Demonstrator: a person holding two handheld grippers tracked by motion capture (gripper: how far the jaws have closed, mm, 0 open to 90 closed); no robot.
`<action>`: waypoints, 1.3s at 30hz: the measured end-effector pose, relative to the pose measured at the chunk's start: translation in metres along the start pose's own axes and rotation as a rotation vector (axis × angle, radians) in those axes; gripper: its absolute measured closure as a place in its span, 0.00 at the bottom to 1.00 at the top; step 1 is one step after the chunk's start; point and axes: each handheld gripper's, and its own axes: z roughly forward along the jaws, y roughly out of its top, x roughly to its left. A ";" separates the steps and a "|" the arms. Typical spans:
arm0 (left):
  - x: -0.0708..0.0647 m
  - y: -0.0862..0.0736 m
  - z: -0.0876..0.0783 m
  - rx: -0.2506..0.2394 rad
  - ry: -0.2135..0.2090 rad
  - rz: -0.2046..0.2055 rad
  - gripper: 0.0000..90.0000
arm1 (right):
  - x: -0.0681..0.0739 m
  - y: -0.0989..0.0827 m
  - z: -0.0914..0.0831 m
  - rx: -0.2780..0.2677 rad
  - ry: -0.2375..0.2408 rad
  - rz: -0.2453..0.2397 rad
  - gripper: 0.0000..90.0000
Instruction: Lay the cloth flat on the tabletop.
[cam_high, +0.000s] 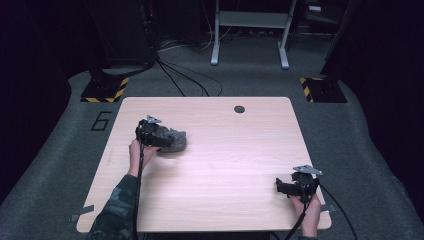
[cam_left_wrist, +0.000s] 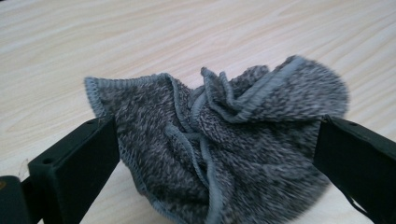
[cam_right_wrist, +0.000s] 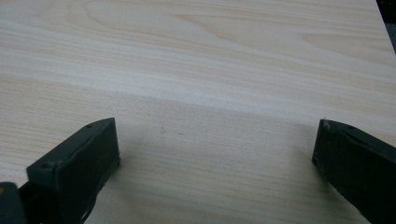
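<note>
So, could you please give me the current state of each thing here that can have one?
Grey knitted cloth: crumpled in a heap on the table, between the jaws of the left gripper.
Left gripper: open, jaws either side of the cloth, not closed on it.
Right gripper: open, holding nothing, bare wood between its jaws.
Wooden table: bare apart from the cloth.

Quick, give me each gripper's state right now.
Left gripper: open, jaws wide on either side of the crumpled grey cloth, not clamped.
Right gripper: open, holding nothing, over the table.
</note>
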 end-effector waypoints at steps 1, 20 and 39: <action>0.000 -0.001 0.004 0.017 -0.018 -0.001 0.01 | 0.000 0.000 0.000 0.001 0.003 -0.002 0.00; 0.001 -0.019 0.029 0.030 -0.170 -0.067 0.38 | 0.000 0.000 0.000 0.000 0.002 -0.007 0.00; -0.027 -0.029 0.015 -0.079 -0.073 0.066 0.77 | 0.000 0.000 0.000 0.000 0.004 0.001 0.00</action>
